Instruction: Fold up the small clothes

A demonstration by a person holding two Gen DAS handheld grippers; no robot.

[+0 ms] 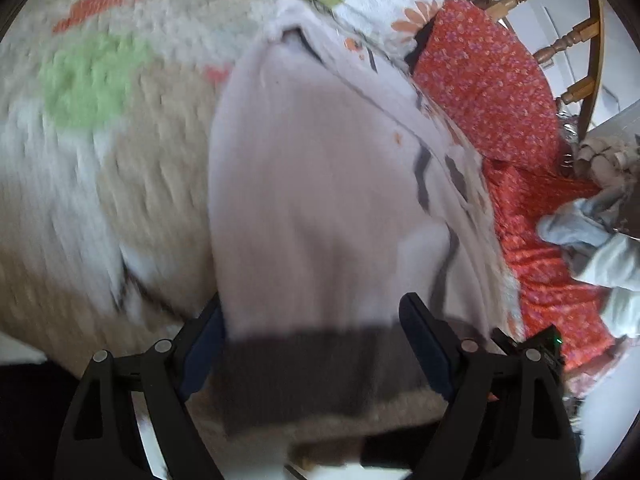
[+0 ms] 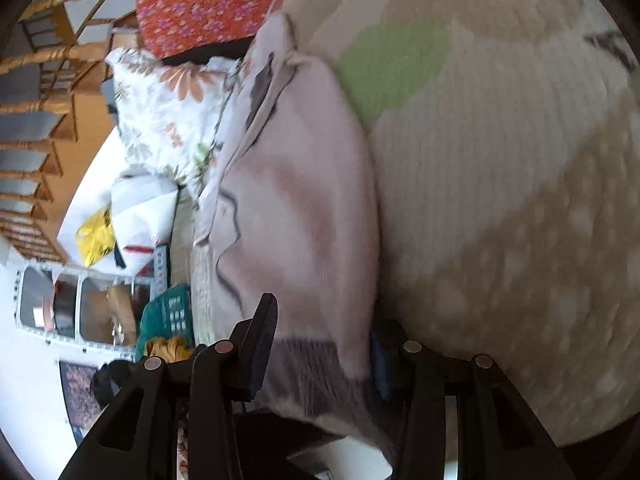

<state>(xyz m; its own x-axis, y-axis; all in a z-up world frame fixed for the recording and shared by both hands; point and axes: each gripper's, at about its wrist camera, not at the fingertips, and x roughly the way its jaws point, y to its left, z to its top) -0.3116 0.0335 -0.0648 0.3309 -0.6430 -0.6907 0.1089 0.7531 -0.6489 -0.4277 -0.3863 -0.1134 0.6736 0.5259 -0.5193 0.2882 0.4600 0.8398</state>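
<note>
1. Left wrist view: the left gripper (image 1: 312,344) stands wide apart, with the dark grey band of a pale lilac garment (image 1: 320,184) lying between its two fingers. The cloth fills the gap from one blue pad to the other, but blur hides whether the pads press on it, so I cannot tell if it is grasped or only lies there.
2. Same view, count: one lilac garment, one fuzzy blanket (image 1: 100,128), one red floral cloth (image 1: 488,80), one wooden chair (image 1: 576,36), one pale blue bundle of clothes (image 1: 592,240).
3. The garment lies flat on the blanket, a single long panel with a grey hem nearest the camera and dark zigzag marks along its right edge.
4. Right wrist view: the right gripper (image 2: 320,344) is part-way apart; the grey hem sits between its fingers, touching the right-hand pad while the left-hand finger stands clear of it, so the cloth looks released.
5. Same view, count: one garment (image 2: 304,208), one blanket (image 2: 500,200), one flowered pillow (image 2: 168,112), one green basket (image 2: 168,312).
</note>
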